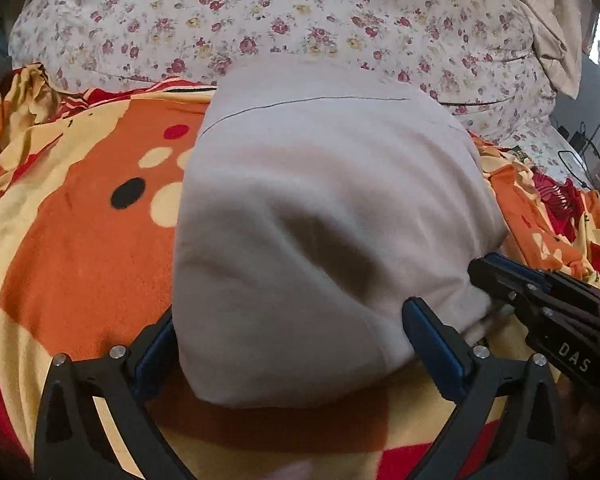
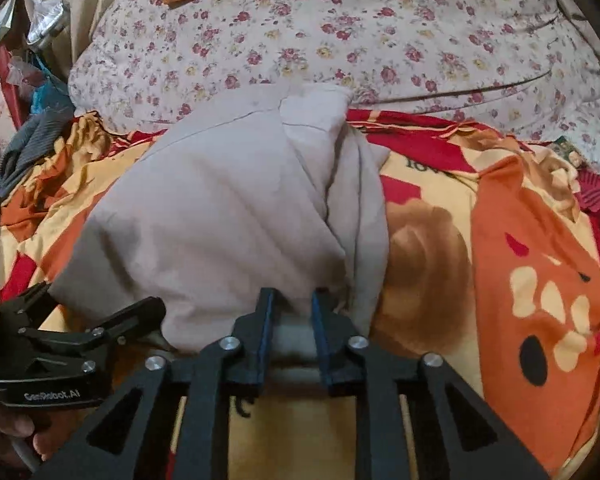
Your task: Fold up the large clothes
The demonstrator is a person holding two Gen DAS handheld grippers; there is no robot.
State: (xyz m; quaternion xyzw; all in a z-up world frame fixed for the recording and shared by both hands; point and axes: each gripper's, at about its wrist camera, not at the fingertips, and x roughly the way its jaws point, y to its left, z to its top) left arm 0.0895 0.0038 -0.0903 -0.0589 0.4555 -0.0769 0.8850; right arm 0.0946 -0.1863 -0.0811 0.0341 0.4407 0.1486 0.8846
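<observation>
A pale grey-beige cotton garment (image 1: 332, 216), already doubled into a thick bundle, lies on an orange, yellow and red cartoon-print blanket (image 1: 80, 248) spread over a bed. The left gripper (image 1: 296, 344) stands with its blue-padded fingers (image 1: 432, 340) spread wide, straddling the bundle's near rounded corner; the cloth sits between them without being pinched, a stance that suits steadying or re-gripping the near edge. The right gripper (image 2: 292, 312) has its fingers drawn narrow around the near hem of the garment (image 2: 228, 216); a fold of cloth fills the gap between the pads, so it appears to be clamped there. In the left wrist view the right gripper (image 1: 496, 280) enters from the right and meets the bundle's near right edge, where layered hems show. In the right wrist view the left gripper (image 2: 112, 328) lies at lower left, touching the same near edge. Holding both near corners probably serves to lift and carry the near end toward the far end for a further fold.

Behind the garment, a white quilt with small red and yellow flowers (image 1: 260, 28) rises in a mound touching the bundle's far end; this bulk limits room for a forward fold. Dark cables (image 1: 580, 152) lie at the far right, and crumpled dark and blue clothing (image 2: 36, 128) is heaped at the far left, both well apart from the work.
</observation>
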